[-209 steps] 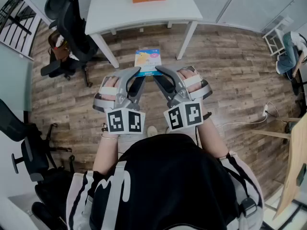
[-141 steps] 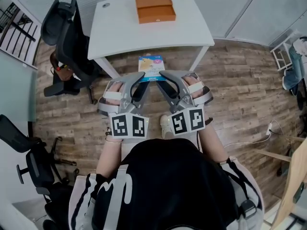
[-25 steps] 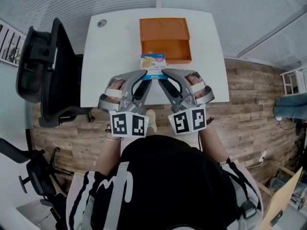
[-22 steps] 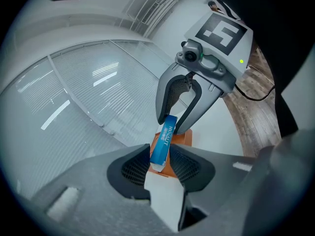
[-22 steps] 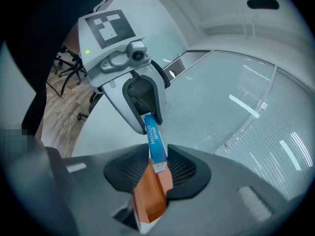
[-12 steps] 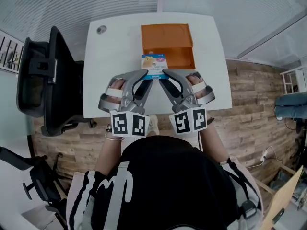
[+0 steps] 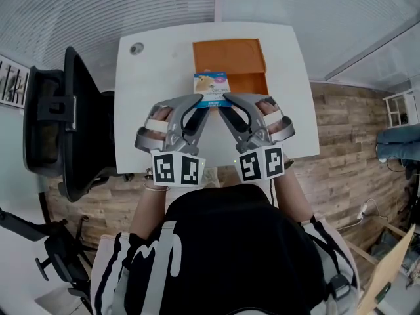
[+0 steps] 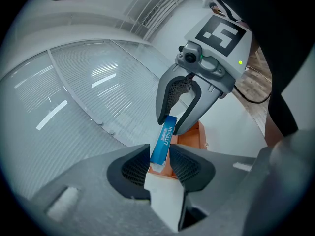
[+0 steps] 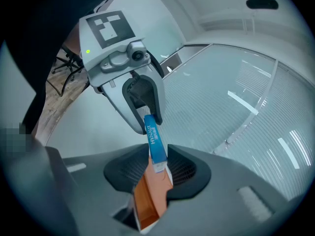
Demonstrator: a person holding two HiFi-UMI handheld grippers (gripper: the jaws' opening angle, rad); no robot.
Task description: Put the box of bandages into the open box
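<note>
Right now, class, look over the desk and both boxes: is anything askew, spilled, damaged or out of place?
Nothing stands out. The bandage box is gripped from either side by the left gripper and right gripper, by the near edge of the open orange box, which sits squarely on the white desk.

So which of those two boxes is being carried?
The small blue bandage box, pinched between the left claw and right claw; the bigger orange box sits open on the white table.
</note>
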